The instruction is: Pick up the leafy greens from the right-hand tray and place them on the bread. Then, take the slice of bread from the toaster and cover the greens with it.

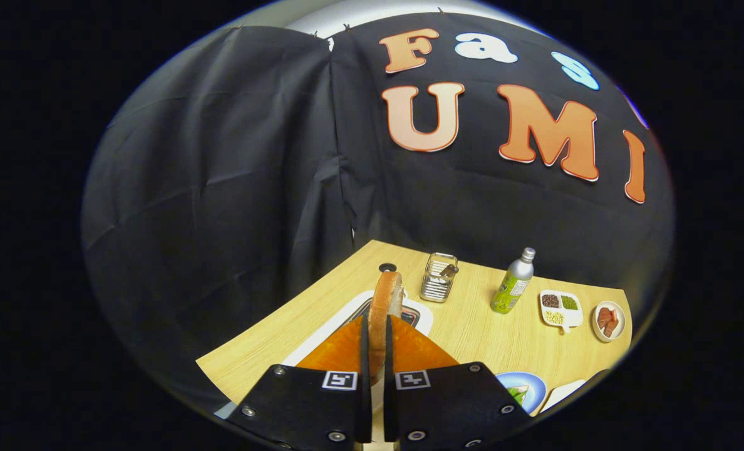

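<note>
A slice of bread [384, 307] stands on edge between my orange fingers [341, 351], and my gripper [377, 341] is shut on it. The slice hangs above the white toaster [337, 322], whose dark slot lies right beneath and behind it. Just right of my fingers a blue plate [522, 388] carries a bit of leafy greens [517, 393]. Any bread under those greens is too small to make out. A white tray edge [563, 391] lies next to the plate.
On the wooden table [472, 326] beyond the toaster stand a wire holder with utensils [439, 277] and a green-labelled bottle [513, 282]. Farther right are a white divided dish [560, 309] of small foods and a small plate of red pieces [609, 321].
</note>
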The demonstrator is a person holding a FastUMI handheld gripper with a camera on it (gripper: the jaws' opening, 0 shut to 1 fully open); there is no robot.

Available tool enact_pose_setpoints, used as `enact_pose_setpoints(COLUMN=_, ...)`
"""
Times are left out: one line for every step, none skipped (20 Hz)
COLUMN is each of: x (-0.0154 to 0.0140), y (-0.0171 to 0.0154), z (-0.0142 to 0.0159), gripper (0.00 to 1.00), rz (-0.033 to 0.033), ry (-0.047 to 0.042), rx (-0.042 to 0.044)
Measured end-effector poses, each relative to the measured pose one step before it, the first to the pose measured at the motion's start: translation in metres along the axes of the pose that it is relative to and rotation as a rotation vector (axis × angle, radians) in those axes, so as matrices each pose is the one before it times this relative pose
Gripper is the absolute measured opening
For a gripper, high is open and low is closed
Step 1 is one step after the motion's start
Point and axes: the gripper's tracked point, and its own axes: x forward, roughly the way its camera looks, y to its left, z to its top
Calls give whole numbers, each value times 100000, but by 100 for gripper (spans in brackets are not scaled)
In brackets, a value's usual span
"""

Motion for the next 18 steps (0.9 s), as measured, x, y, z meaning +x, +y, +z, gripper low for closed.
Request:
enact_pose_setpoints(x=-334, y=-174, z=437, gripper=8, rz=-9, ry=-1153, rx=977)
enact_pose_setpoints(x=-327, y=-146, z=529, gripper=8, rz=199, ry=-1393, rx=1259)
enact_pose_setpoints(x=-218, y=-397, z=566, gripper=8, rz=-694, ry=-1157, rx=652)
enact_pose_setpoints(x=-432, y=-575, z=553, gripper=8, rz=-943, ry=-1325, rx=244)
enact_pose_setpoints(x=-396, y=-537, z=423, gripper=8, rz=-787, ry=-1165, rx=528)
enact_pose_setpoints(x=-408, y=-428, z=312, gripper=8, rz=-269, ry=-994, rx=1087)
enact_pose_setpoints(x=-330, y=-490, z=188, gripper=8, rz=-559, ry=-503, rx=989)
enact_pose_setpoints(x=-334, y=-678, z=160, gripper=8, rz=-1023, ry=-597, rx=408)
enact_pose_setpoints(x=-334, y=-741, z=-25, gripper=8, rz=-1379, ry=-284, rx=-70)
enact_pose_setpoints(x=-389, y=-757, z=-71, gripper=8, rz=-1257, ry=-39, rx=34)
enact_pose_setpoints(x=-333, y=-675, z=-284, gripper=8, rz=-1176, ry=79, rx=338)
enact_pose_setpoints(x=-222, y=-728, z=-271, gripper=8, rz=-937, ry=189, rx=511)
enact_pose_setpoints(x=-327, y=-653, z=-318, gripper=8, rz=-1175, ry=334, rx=350)
enact_pose_setpoints(x=-275, y=-827, z=-391, gripper=8, rz=-1245, ry=538, rx=-28)
enact_pose_setpoints(x=-423, y=-826, z=-392, gripper=8, rz=-1467, ry=357, rx=-5)
enact_pose_setpoints(x=-329, y=-821, z=-354, gripper=8, rz=-1160, ry=404, rx=249)
enact_pose_setpoints(x=-233, y=-772, z=-385, gripper=8, rz=-1200, ry=411, rx=511)
enact_pose_setpoints(x=-270, y=-697, z=-315, gripper=8, rz=-886, ry=408, rx=762)
